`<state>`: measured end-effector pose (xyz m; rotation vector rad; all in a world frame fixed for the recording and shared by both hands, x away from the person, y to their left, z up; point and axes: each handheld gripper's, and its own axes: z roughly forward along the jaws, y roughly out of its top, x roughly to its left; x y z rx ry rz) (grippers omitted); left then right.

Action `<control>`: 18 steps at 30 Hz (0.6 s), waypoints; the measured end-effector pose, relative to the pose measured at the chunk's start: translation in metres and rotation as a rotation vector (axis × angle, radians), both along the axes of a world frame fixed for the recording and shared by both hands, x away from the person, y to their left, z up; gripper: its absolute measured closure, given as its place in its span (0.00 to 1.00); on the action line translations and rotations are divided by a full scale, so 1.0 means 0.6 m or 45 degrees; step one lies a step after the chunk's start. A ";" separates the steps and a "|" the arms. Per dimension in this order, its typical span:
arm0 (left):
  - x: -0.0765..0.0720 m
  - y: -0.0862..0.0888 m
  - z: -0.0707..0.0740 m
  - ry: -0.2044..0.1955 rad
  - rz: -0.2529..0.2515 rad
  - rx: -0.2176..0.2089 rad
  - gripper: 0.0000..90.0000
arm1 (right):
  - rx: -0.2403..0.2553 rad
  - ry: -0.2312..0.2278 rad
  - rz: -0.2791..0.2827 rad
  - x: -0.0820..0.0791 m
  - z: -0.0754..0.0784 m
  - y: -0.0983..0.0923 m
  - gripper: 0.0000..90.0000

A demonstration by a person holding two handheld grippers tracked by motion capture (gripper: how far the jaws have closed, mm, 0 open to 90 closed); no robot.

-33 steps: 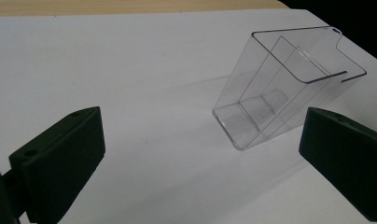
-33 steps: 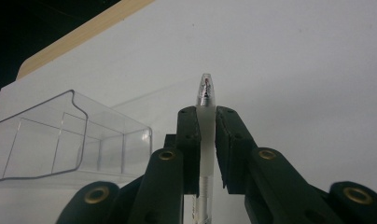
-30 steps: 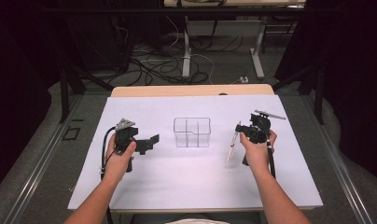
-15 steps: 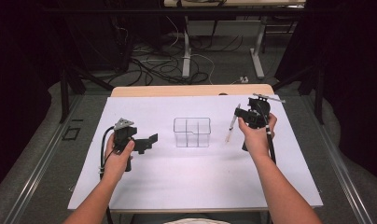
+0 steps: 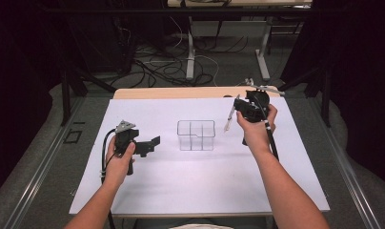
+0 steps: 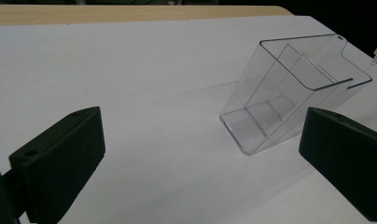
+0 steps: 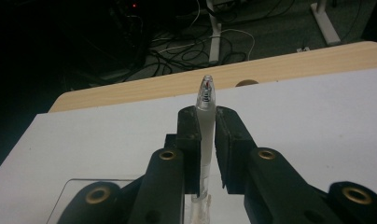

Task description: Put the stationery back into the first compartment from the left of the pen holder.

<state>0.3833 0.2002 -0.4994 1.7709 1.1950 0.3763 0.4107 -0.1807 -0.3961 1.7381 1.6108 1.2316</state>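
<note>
Right tongs (image 5: 236,112) higher than before, clamped on pen (image 5: 230,116).

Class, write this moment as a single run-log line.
right gripper: shut on pen, beside clear organizer | left gripper: open, nothing held | table sheet

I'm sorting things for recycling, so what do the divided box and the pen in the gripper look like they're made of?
The divided box: apparently clear, glossy hard plastic; the table sheet shows through its walls and its edges glint. The pen, clamped in the right gripper: likely frosted translucent plastic with a clear tip where an inner part shows.
</note>
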 end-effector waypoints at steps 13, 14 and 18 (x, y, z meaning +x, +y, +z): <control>0.001 0.004 0.001 0.002 -0.002 -0.005 0.00 | -0.044 -0.121 0.075 -0.003 0.033 0.048 0.90; 0.001 0.004 0.001 0.002 -0.002 -0.005 0.00 | -0.047 -0.135 0.083 -0.004 0.037 0.053 0.90; 0.001 0.004 0.001 -0.005 0.007 -0.014 0.00 | -0.041 -0.170 0.124 -0.008 0.049 0.072 0.90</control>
